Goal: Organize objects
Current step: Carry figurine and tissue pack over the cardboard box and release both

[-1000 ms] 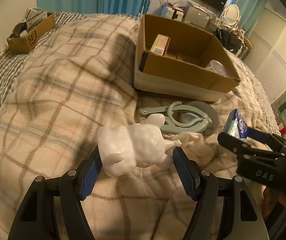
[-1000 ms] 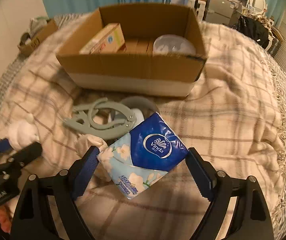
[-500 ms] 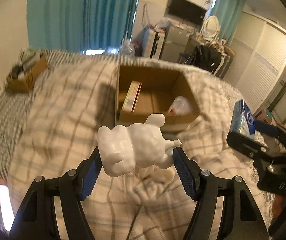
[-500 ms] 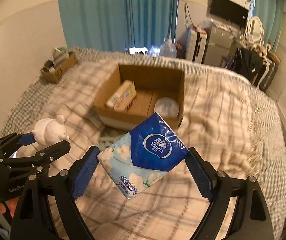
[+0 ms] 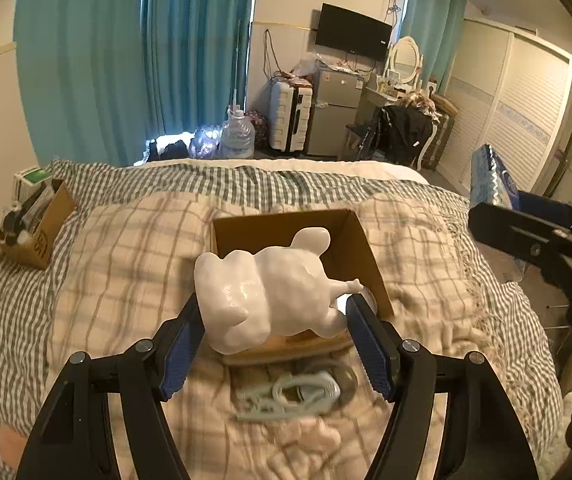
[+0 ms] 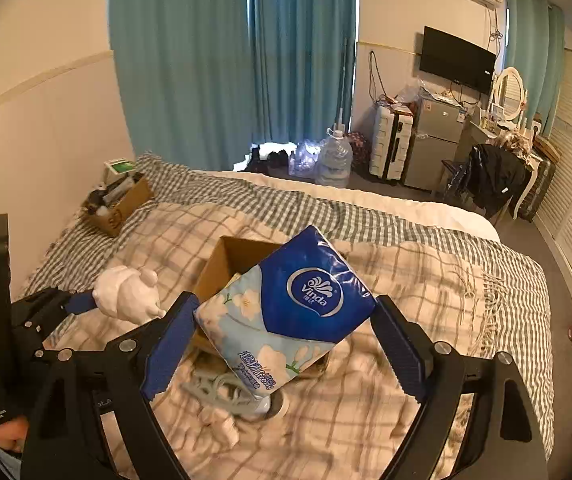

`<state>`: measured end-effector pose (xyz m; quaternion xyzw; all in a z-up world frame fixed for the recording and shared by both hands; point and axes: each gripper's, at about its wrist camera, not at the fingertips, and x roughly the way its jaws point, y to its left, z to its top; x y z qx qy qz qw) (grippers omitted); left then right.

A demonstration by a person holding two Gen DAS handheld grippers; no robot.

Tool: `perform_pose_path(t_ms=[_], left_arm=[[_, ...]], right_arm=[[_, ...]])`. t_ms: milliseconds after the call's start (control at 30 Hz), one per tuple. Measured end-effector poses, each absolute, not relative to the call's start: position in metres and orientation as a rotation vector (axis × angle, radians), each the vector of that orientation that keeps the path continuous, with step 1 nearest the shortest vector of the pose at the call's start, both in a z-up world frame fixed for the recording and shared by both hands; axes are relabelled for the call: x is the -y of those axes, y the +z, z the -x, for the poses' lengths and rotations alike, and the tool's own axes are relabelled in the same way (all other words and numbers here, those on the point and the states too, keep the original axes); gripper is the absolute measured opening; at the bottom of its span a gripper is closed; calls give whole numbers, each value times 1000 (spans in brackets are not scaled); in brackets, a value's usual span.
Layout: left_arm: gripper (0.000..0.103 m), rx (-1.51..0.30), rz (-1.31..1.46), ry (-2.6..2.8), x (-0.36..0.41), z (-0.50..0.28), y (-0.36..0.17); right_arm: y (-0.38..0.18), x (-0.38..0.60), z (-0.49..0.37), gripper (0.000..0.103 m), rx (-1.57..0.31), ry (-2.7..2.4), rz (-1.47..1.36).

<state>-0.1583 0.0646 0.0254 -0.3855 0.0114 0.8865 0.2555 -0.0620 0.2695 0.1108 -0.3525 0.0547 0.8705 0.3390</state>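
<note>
My left gripper (image 5: 274, 316) is shut on a white toy figure (image 5: 270, 292) and holds it high above the open cardboard box (image 5: 362, 248) on the bed. My right gripper (image 6: 286, 320) is shut on a blue Vinda tissue pack (image 6: 290, 308), also high above the box (image 6: 222, 264). The toy (image 6: 126, 292) and the left gripper (image 6: 62, 308) show at the left of the right wrist view. The tissue pack (image 5: 490, 180) shows at the right of the left wrist view. A grey folding hanger (image 5: 290, 396) lies on the blanket in front of the box.
A plaid blanket (image 5: 126, 264) covers the bed. A small cardboard box (image 5: 34, 228) of items sits at the far left corner. Beyond the bed are a water jug (image 5: 238, 136), suitcase (image 5: 290, 116), small fridge (image 5: 334, 116) and blue curtains (image 5: 134, 60).
Both grippers have risen well above the bed with their objects; the box and hanger now look smaller and lower, and more of the room shows.
</note>
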Motion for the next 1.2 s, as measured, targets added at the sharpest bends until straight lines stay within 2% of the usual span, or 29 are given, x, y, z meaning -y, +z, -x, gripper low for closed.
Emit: perform_pose_path(t_ms=[233, 533, 667, 700, 767, 800, 967, 1200], left_arm=[[72, -47, 1083, 2371, -94, 213, -7], [72, -93, 1203, 2286, -127, 263, -84], [74, -69, 1234, 2257, -130, 269, -95], [76, -67, 1229, 2253, -129, 269, -94], [91, -84, 1211, 2262, -126, 264, -88], [97, -98, 1194, 2277, -125, 260, -83], [100, -129, 1138, 2332, -99, 237, -54], [103, -24, 1088, 2416, -39, 191, -13]], right_arm=[[72, -328, 97, 87, -224, 2235, 959], [-13, -393, 128, 87, -362, 2176, 1029], [-25, -400, 133, 88, -394, 2186, 1050], [-25, -399, 134, 89, -385, 2182, 1050], [-17, -397, 131, 98, -361, 2169, 1006], [-9, -394, 125, 99, -362, 2168, 980], [28, -375, 103, 100, -341, 2156, 908], [83, -312, 61, 100, -238, 2131, 864]])
